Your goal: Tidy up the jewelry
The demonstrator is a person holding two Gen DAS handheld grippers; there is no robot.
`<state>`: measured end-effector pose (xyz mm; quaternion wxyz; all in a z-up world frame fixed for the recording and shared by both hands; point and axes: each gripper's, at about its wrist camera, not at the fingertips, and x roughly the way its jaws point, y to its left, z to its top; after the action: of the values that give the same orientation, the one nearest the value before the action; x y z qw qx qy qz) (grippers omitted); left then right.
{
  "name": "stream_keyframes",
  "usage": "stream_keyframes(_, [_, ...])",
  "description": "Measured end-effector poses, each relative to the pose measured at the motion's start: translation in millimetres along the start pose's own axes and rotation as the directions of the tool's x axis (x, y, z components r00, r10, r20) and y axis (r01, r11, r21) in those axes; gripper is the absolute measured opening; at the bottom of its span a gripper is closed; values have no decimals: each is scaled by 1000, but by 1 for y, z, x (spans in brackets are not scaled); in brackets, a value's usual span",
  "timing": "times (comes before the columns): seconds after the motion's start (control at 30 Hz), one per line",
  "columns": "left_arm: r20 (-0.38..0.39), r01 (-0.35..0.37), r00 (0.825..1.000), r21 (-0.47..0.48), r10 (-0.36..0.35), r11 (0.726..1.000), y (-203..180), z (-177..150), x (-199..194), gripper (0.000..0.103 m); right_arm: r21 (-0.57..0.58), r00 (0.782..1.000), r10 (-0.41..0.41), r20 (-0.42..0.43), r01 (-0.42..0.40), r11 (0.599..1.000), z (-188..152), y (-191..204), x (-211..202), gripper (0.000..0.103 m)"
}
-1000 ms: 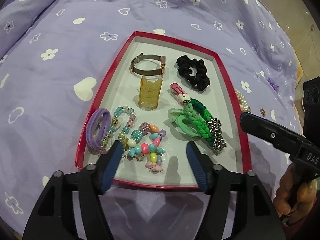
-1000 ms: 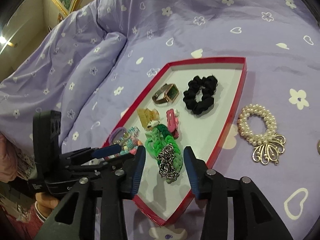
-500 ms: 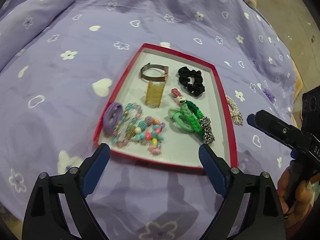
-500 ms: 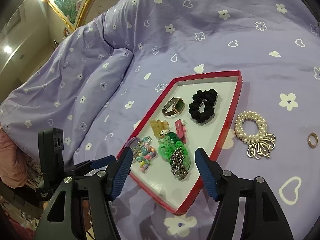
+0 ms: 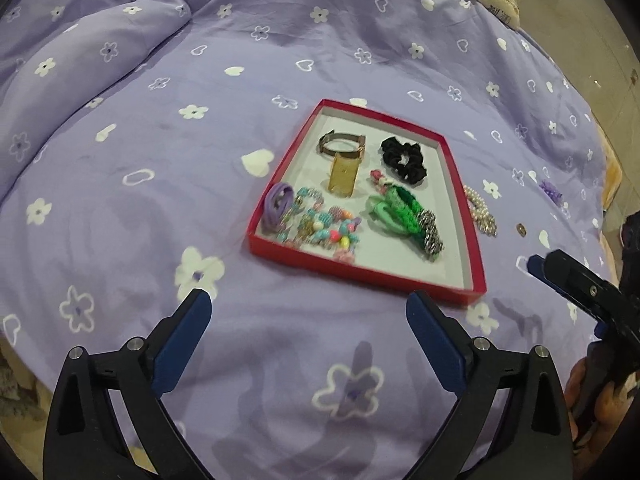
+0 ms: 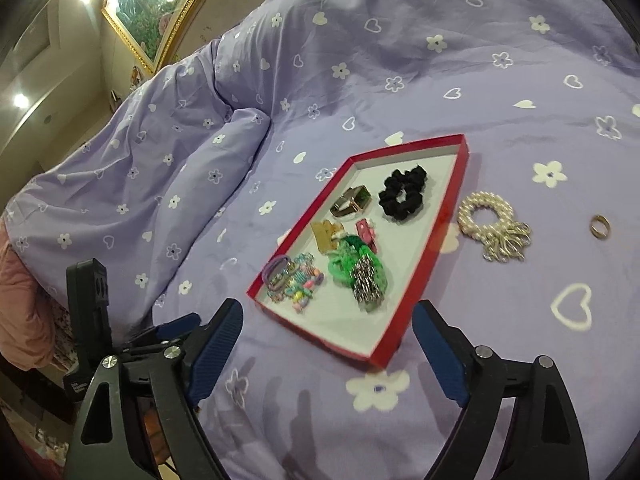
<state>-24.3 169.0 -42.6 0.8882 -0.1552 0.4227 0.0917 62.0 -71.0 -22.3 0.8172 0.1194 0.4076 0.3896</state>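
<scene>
Left wrist view first: my left tool (image 5: 308, 312) hangs wide open and empty over the bed (image 5: 120, 160), with the red tray (image 5: 360, 274) straight ahead on the far side of it. The tray already carries the bangle (image 5: 342, 146), the black scrunchie (image 5: 402, 160) and the bead bracelets (image 5: 316, 228). What matters lies outside it: the pearl bracelet (image 5: 480, 210) sits just beyond the tray's right wall, only partly visible, and the small ring (image 5: 521, 229) lies further right again. My right tool (image 5: 538, 268) pokes in at the right edge, plainly on that side.

Right wrist view now: my right tool (image 6: 328, 328) is spread wide too, nothing between its fingers. The tray's near corner (image 6: 380, 360) is just ahead, between the tips. The pearl bracelet (image 6: 494, 226) lies ahead and to the right, beside the tray wall but apart from it, its metal charm cluster on the near-right end, so its long axis runs slantwise, near-right to far-left. The ring (image 6: 601, 226) sits right of that, well apart from the tray. My left tool (image 6: 176, 326) shows at the near left.

I'd say the right tool is the nearer one for both strays, though the blur makes the ring's lie uncertain.
</scene>
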Motion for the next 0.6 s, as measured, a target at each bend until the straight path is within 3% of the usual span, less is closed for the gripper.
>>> stream_keyframes(0.13, [-8, -8, 1000, 17, 8, 1000, 0, -7, -9, 99, -44, 998, -56, -13, 56, 997, -10, 7, -7, 94])
stream_keyframes(0.27, [44, -43, 998, 43, 42, 998, -7, -7, -27, 99, -106, 991, -132, -23, 129, 986, -13, 19, -13, 98])
stream_keyframes(0.47, [150, -72, 987, 67, 61, 995, -18, 3, -54, 103, -215, 973, -206, 106, 225, 950, -14, 40, -34, 101])
stream_keyframes(0.6, [195, -106, 977, 92, 87, 990, -24, 12, -71, 103, -245, 966, -229, 120, 252, 936, -3, 50, -43, 102])
